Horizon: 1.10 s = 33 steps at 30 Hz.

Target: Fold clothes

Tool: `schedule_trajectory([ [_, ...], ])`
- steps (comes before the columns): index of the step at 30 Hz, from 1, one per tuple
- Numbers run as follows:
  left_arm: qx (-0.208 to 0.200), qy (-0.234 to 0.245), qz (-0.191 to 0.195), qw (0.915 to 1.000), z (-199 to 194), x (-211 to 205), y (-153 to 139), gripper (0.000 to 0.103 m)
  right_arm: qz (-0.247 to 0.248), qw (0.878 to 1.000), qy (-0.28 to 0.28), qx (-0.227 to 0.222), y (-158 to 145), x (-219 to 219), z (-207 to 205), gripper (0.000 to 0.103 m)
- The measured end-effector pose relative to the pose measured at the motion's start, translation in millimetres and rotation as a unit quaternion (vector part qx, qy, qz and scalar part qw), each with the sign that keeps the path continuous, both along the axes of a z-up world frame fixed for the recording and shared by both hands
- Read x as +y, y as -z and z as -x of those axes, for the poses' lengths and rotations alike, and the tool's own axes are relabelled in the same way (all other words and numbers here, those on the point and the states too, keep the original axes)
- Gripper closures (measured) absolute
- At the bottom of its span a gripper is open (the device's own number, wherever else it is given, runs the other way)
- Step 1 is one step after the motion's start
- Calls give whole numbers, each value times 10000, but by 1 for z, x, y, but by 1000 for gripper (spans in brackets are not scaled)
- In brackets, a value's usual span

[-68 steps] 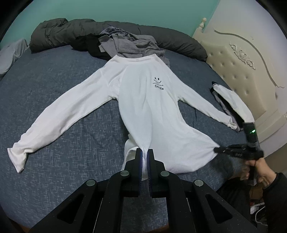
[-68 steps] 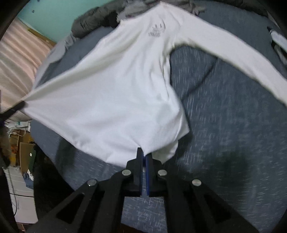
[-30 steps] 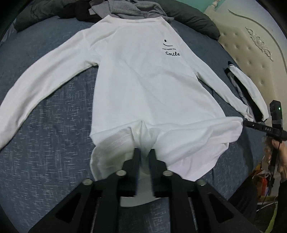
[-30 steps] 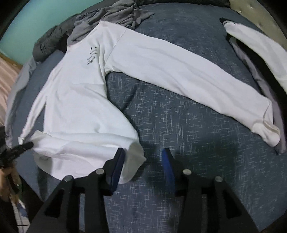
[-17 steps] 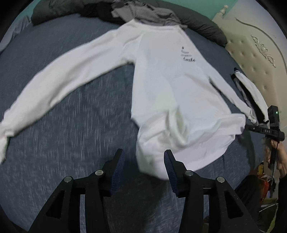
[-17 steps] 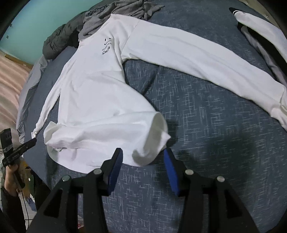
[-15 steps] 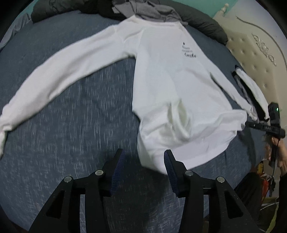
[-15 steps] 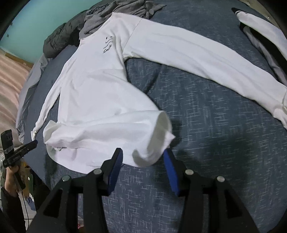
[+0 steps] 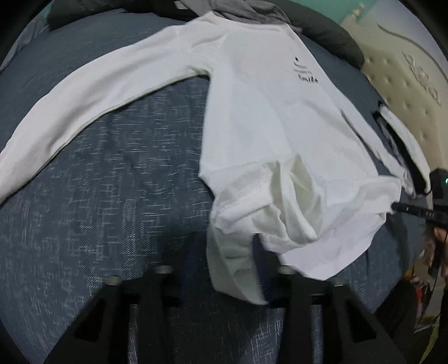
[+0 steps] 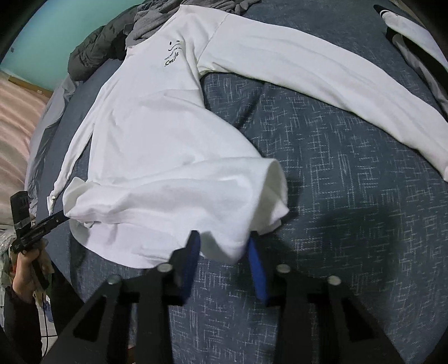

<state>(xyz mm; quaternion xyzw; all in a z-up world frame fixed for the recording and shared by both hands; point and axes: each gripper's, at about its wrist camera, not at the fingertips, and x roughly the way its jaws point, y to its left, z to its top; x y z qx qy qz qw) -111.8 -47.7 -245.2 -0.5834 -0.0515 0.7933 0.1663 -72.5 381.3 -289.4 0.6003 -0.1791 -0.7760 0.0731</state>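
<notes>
White shirt [image 9: 268,117] spread on a blue bed [image 9: 112,173], both grippers open at its bunched hem.

In the left wrist view the shirt fills the centre and upper right of the frame, one sleeve [image 9: 92,92] running out to the left edge, its hem rumpled and folded over itself at lower centre. The left gripper [image 9: 224,268] has its fingers wide apart at the bottom of the frame, with a flap of the hem lying between them, ungripped. In the right wrist view the right gripper [image 10: 224,252] also stands wide, blue pads [image 10: 256,268] either side of the hem corner, which droops between them. The other sleeve [image 10: 322,81] stretches to the right edge. A grey clothes pile [image 9: 240,11] sits at the collar, top of frame.
</notes>
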Motion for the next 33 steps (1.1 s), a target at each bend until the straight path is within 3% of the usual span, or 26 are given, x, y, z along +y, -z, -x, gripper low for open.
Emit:
schedule_trajectory([
  [3, -13, 89, 80, 9999, -2, 4, 4, 102, 89, 10000, -5, 12, 0, 3, -2, 97],
  [7, 257, 102, 134, 9995, -13, -4, -13, 102, 135, 9998, -22, 127, -11, 6, -7, 100],
  [20, 1316, 394, 252, 9902, -83, -48, -119, 102, 62, 9968, -318, 727, -106, 5, -56, 101],
  [26, 1595, 459, 325, 9856, -126, -72, -143, 102, 109, 9953, -529, 799, -134, 0, -89, 101],
  [29, 1587, 474, 457, 9851, -140, -82, -137, 102, -38, 9960, -627, 636, -128, -2, -101, 101],
  [33, 1405, 410, 450, 9882, -150, -94, -119, 102, -127, 9984, -486, 250, -92, 6, -109, 101],
])
